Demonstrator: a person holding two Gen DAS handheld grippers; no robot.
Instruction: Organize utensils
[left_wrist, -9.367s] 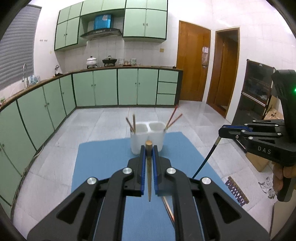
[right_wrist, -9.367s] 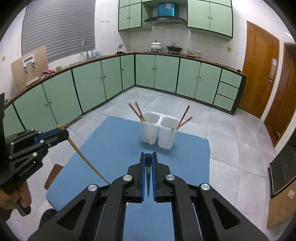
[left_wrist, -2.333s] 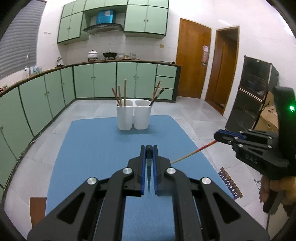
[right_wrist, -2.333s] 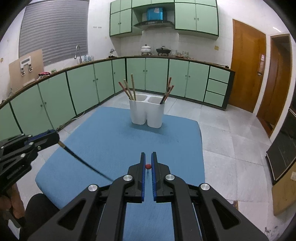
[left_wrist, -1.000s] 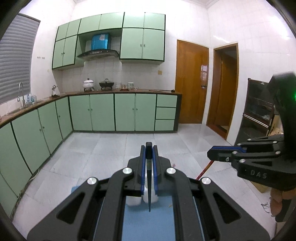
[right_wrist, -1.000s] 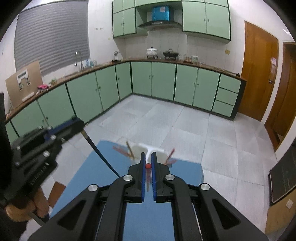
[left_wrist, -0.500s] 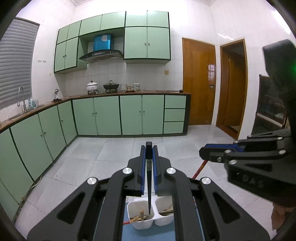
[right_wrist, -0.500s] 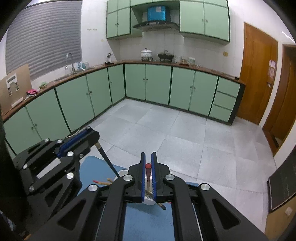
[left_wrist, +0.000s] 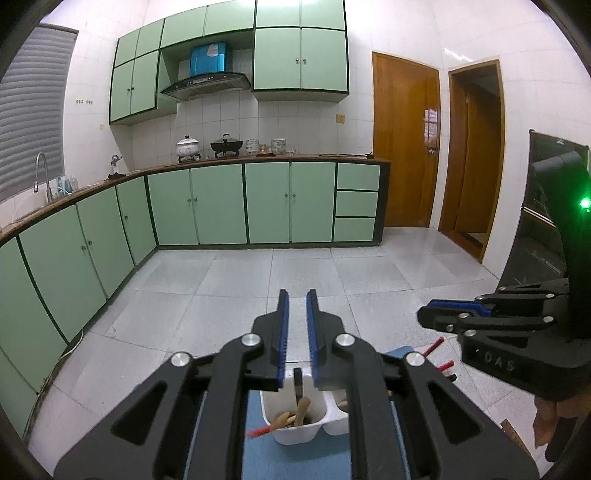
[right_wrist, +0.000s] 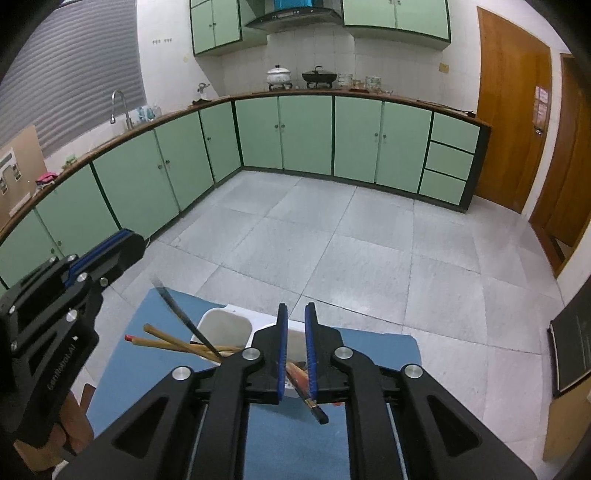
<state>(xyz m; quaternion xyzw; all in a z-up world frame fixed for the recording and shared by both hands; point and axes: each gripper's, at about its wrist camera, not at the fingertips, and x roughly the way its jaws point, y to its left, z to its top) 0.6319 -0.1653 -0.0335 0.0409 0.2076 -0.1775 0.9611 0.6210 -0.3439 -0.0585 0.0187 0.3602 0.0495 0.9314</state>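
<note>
A white two-cup holder (left_wrist: 293, 430) stands on the blue mat (left_wrist: 295, 461), right under both grippers. My left gripper (left_wrist: 296, 325) is open above the left cup; a dark chopstick (left_wrist: 297, 384) stands in that cup among wooden and red ones. My right gripper (right_wrist: 294, 339) is open above the right cup (right_wrist: 295, 341); chopsticks (right_wrist: 301, 384) lean in that cup below the jaws. In the right wrist view the left cup (right_wrist: 221, 326) holds the dark chopstick (right_wrist: 184, 319) and several wooden ones (right_wrist: 173, 341). The right gripper also shows in the left wrist view (left_wrist: 436, 319).
The mat's far edge (right_wrist: 369, 334) lies just beyond the holder, with grey tiled floor (right_wrist: 351, 240) past it. Green kitchen cabinets (left_wrist: 240, 203) line the back and left walls. Wooden doors (left_wrist: 406, 140) stand at the right.
Both grippers have opened and let go of their chopsticks, which now stand in the cups. Both have tipped down over the holder since a second ago.
</note>
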